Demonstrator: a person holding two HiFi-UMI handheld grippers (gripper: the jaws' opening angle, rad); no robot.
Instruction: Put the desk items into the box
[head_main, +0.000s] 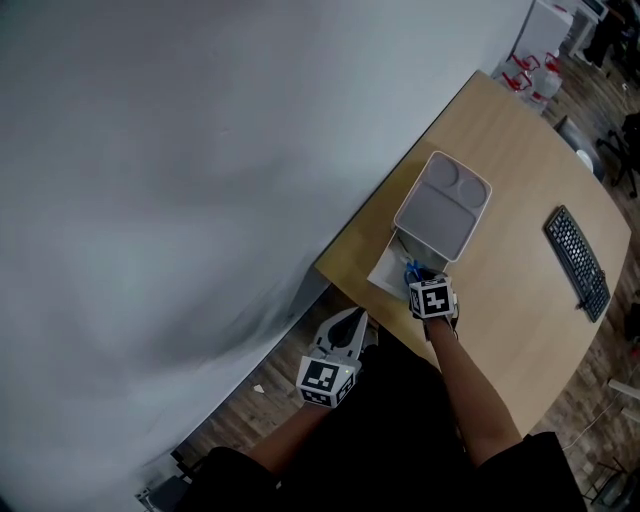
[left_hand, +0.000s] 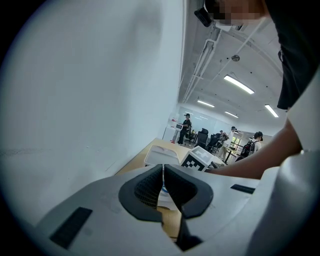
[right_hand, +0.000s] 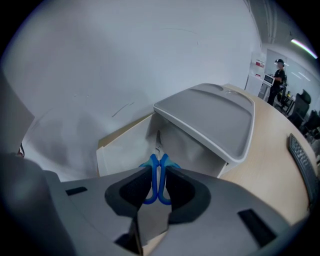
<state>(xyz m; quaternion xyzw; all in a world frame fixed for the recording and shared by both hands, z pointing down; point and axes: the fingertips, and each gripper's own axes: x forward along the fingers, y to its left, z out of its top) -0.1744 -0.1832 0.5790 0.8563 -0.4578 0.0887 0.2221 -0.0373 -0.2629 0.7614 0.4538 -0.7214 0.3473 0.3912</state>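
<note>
The right gripper (right_hand: 159, 172) clamps the blue handles of the scissors (right_hand: 152, 174), with the blades pointing toward the grey lidded box (right_hand: 210, 117) on the desk. Scissors are light, stiff and sharp, so the handles are the safest hold. The left gripper (left_hand: 163, 172) has its jaws together and seems empty.

Soft, even indoor light. Long white ceiling strip lamps (left_hand: 239, 84) glow at two o'clock in the left gripper view; both gripper views bulge, corners black.

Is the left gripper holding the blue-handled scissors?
No: the left gripper is shut on nothing, while the right gripper clamps the scissors.
</note>
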